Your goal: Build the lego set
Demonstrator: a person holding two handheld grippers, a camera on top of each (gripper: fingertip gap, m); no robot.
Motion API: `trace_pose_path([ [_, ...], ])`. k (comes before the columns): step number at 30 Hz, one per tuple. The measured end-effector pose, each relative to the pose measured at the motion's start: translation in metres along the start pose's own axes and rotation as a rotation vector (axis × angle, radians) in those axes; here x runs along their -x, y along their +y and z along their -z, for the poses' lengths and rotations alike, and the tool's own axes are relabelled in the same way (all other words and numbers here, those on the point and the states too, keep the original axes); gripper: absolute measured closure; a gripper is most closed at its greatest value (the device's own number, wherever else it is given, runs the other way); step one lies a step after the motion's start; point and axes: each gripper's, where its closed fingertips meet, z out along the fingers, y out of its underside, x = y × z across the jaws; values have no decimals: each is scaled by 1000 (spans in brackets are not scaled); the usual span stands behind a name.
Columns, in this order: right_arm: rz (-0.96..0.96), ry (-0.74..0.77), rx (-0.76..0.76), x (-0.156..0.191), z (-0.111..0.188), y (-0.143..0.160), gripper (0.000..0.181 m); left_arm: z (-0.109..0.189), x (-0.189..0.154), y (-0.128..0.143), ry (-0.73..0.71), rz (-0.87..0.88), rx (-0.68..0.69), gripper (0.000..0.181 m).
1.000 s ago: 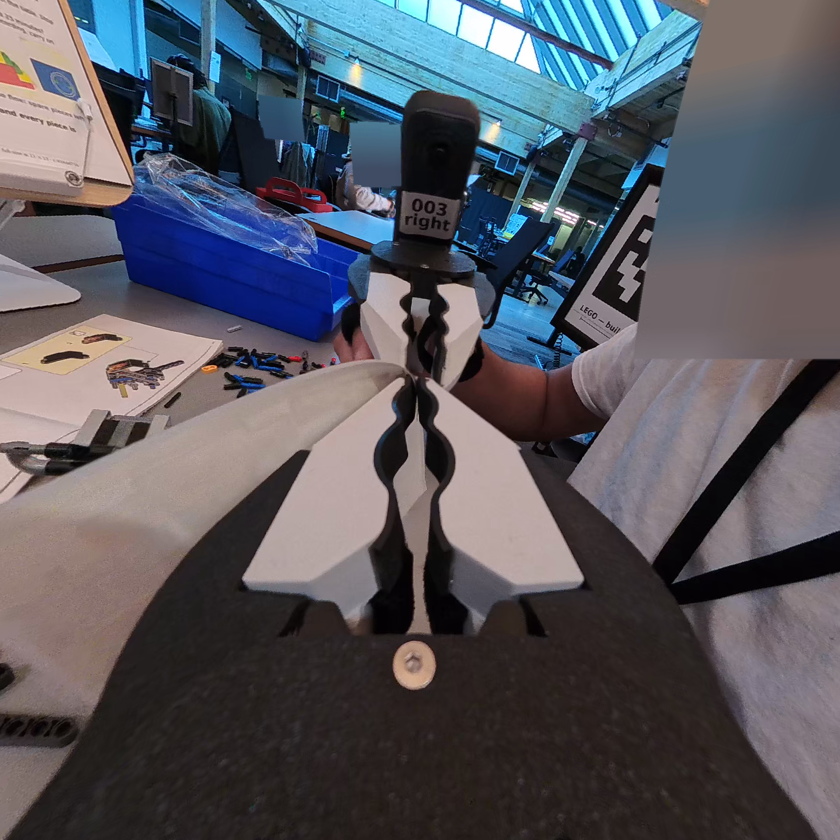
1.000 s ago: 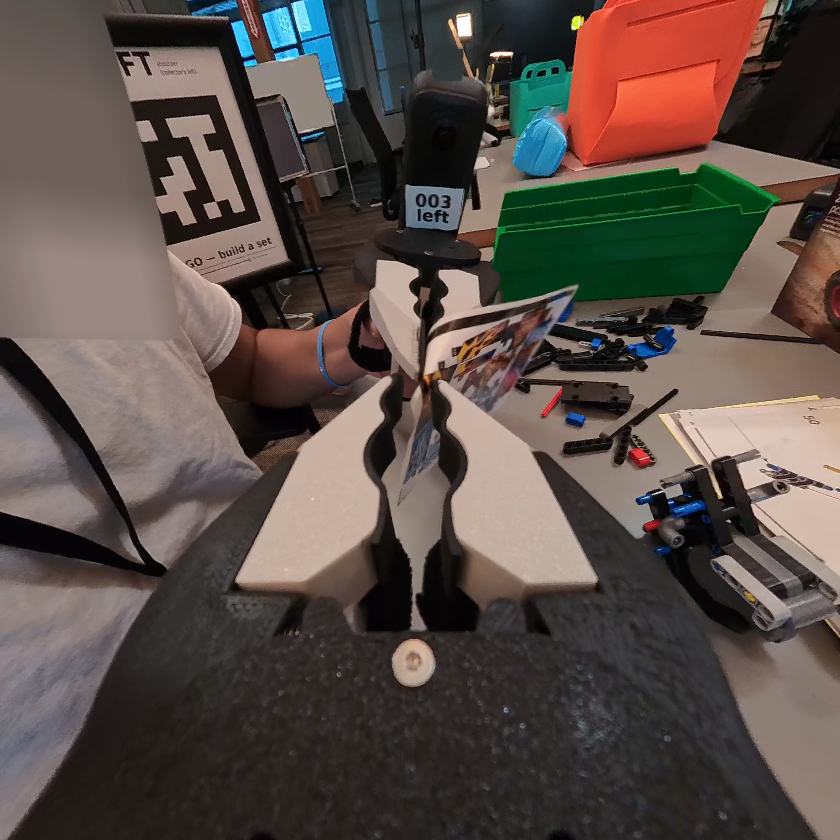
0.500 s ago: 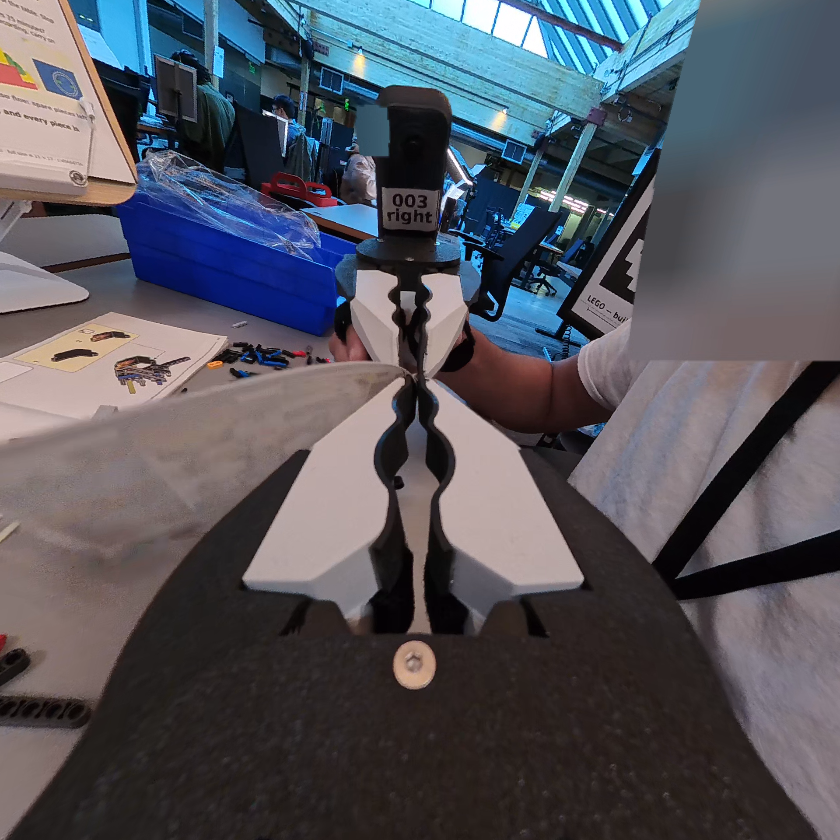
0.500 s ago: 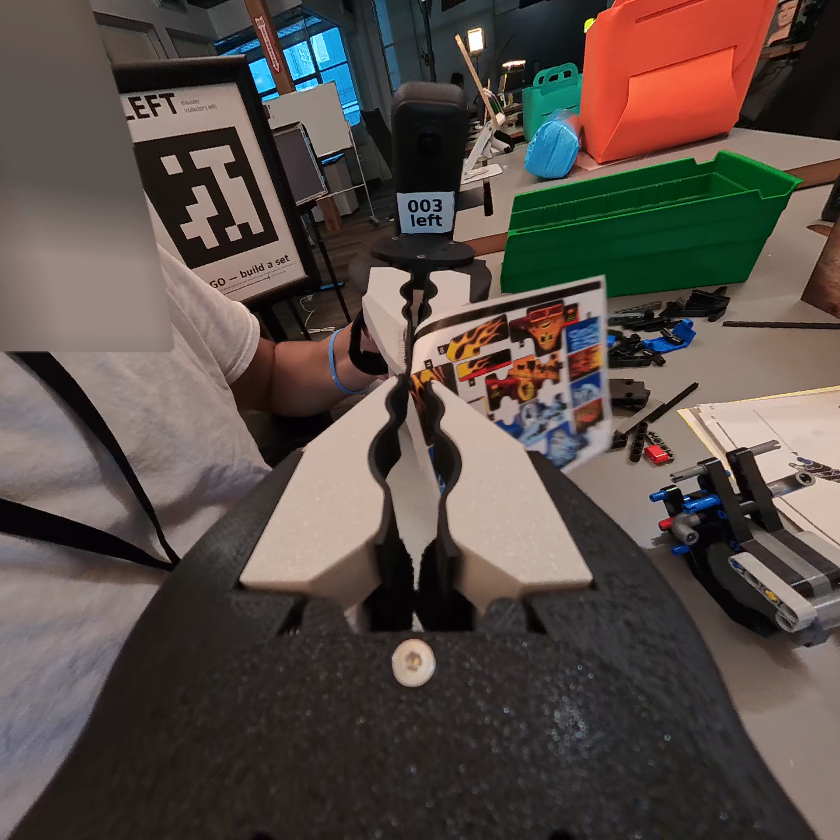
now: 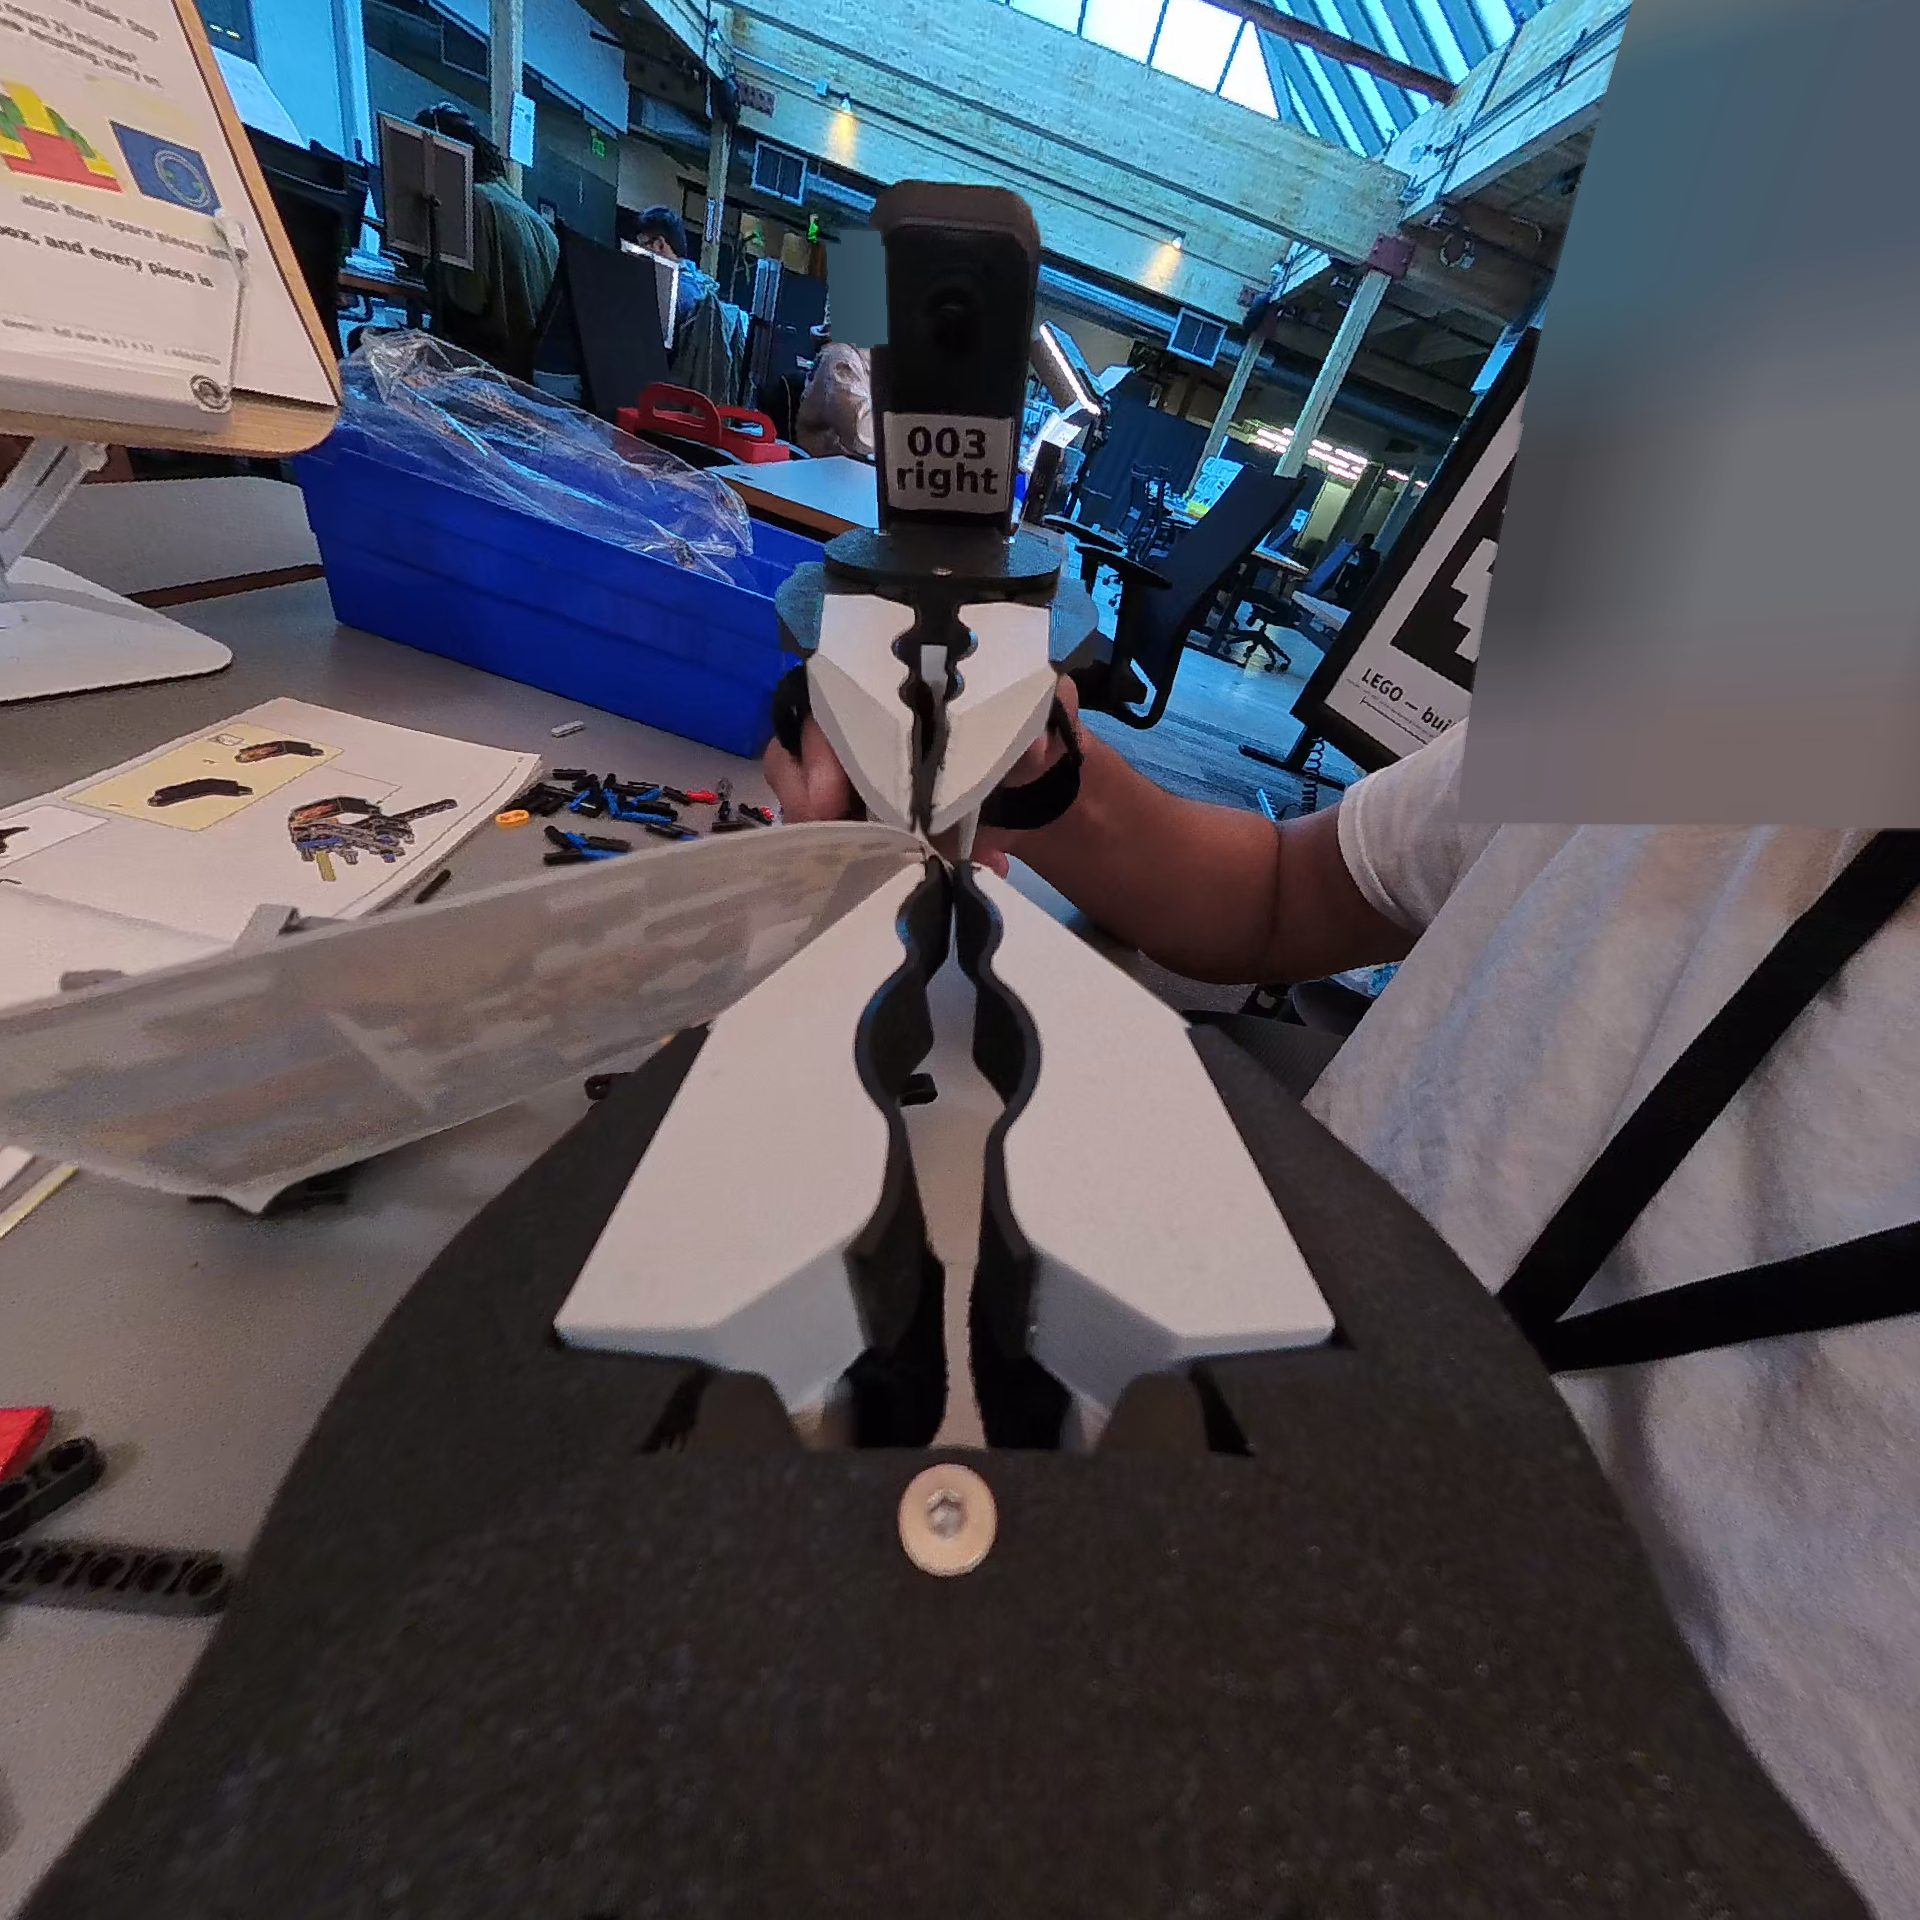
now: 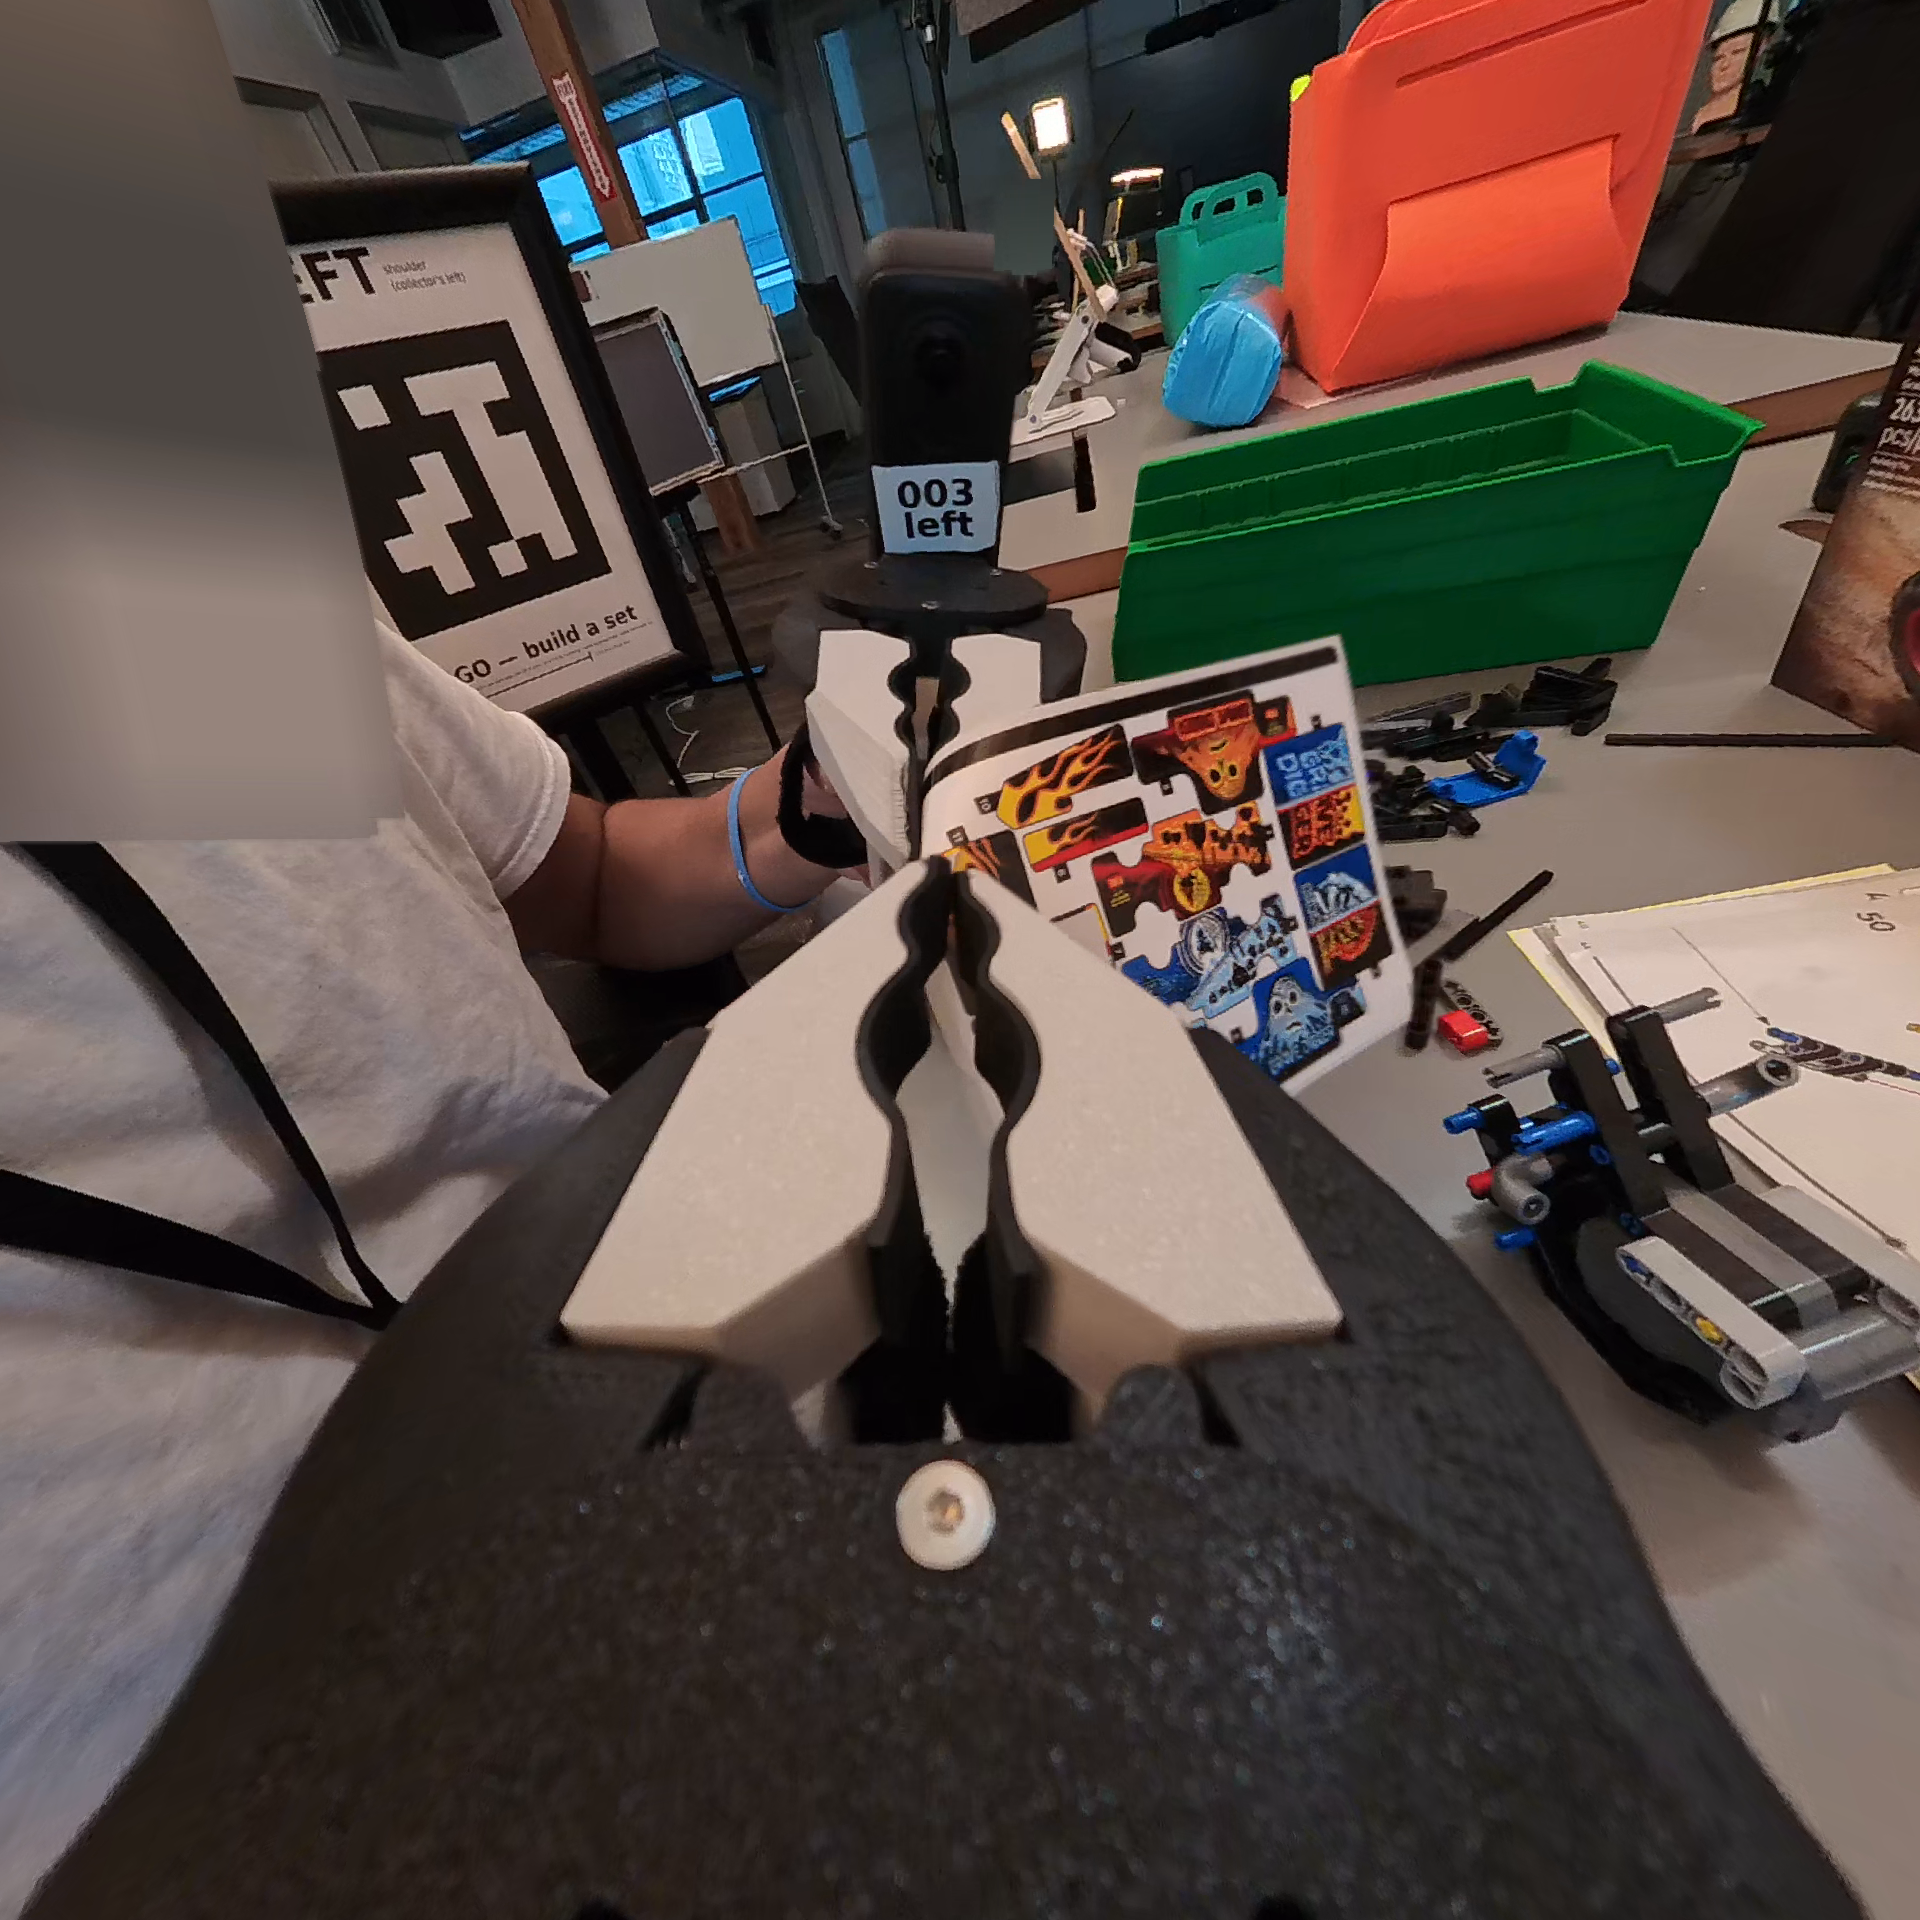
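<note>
both tongs, left (image 5: 948, 878) and right (image 6: 951, 878), clenched tip-to-tip on one sticker sheet (image 6: 1174, 852) (printed flames, skulls).

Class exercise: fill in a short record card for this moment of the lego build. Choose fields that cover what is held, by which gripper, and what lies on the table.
Held item: sticker sheet, printed side towards the right wrist view
Left gripper: jaws shut on the sheet's edge
Right gripper: jaws shut on the same edge, tip to tip with the left
Partly built model: on the table, untouched
Bins: green bin, blue bin
Loose parts: beside the instruction sheets
</note>
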Motion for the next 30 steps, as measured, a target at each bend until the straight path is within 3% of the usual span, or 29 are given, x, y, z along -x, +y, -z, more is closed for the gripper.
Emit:
trace_pose_path([
  [10, -82, 43, -80, -17, 13, -13, 181, 16, -2, 8, -11, 29, 12, 181],
  [16, -138, 59, -180, -26, 29, -29, 181, 46, -5, 23, -78, 98, 1, 181],
  [20, -105, 83, -178, -24, 32, -33, 181, 98, -11, 30, -225, 153, -85, 181],
  [24, -74, 92, -175, -21, 33, -37, 181, 165, -47, 20, -389, 72, -197, 181],
  [27, -60, 91, -162, -19, 31, -35, 181, 226, -66, 11, -592, -32, -238, 181],
  [30, -67, 75, -162, -17, 30, -35, 181, 304, -54, 17, -853, 30, -304, 181],
])
